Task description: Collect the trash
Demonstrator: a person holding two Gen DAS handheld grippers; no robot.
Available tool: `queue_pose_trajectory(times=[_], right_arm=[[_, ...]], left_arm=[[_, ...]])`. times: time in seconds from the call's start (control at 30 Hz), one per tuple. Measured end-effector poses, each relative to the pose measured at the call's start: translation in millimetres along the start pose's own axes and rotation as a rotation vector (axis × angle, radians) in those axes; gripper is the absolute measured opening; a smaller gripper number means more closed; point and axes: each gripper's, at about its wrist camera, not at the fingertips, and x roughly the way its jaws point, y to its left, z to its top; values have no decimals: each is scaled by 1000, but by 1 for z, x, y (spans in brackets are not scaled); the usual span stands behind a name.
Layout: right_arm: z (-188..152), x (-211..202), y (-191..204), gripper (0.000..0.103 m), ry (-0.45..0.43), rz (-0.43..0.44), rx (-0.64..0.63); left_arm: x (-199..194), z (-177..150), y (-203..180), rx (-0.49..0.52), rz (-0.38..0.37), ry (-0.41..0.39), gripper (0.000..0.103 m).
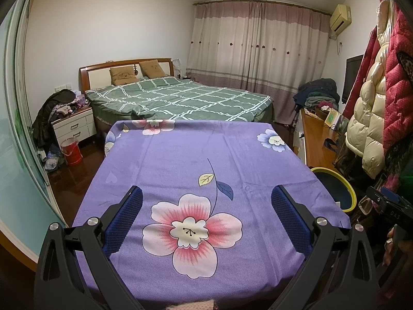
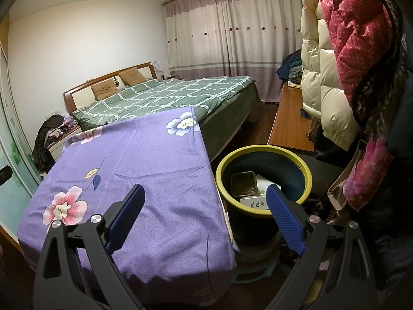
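Observation:
A dark blue trash bin with a yellow rim (image 2: 304, 173) stands right of the table; its rim also shows in the left wrist view (image 1: 346, 183). Inside lie a grey square container (image 2: 242, 184) and white packaging (image 2: 254, 202). The table wears a purple floral cloth (image 1: 196, 160), also in the right wrist view (image 2: 144, 155), with nothing on it. My left gripper (image 1: 206, 201) hovers open over the cloth. My right gripper (image 2: 206, 199) is open, straddling the table's right edge and the bin's near rim. The other handheld gripper (image 1: 389, 206) shows at the right, held by a hand.
A bed with a green checked cover (image 1: 180, 98) lies behind the table. Coats (image 2: 343, 51) hang at the right above a wooden desk (image 2: 289, 124). A nightstand (image 1: 73, 126) and a red bucket (image 1: 71, 151) stand at the left. Curtains (image 1: 258, 46) cover the back wall.

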Motion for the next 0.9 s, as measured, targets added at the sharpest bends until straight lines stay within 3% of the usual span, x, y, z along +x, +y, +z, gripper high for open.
queue_pose_trajectory(times=[0.9], right_arm=[[0,1,0,90,4,1,2]], left_arm=[[7,-8,1,2,4,17,98]])
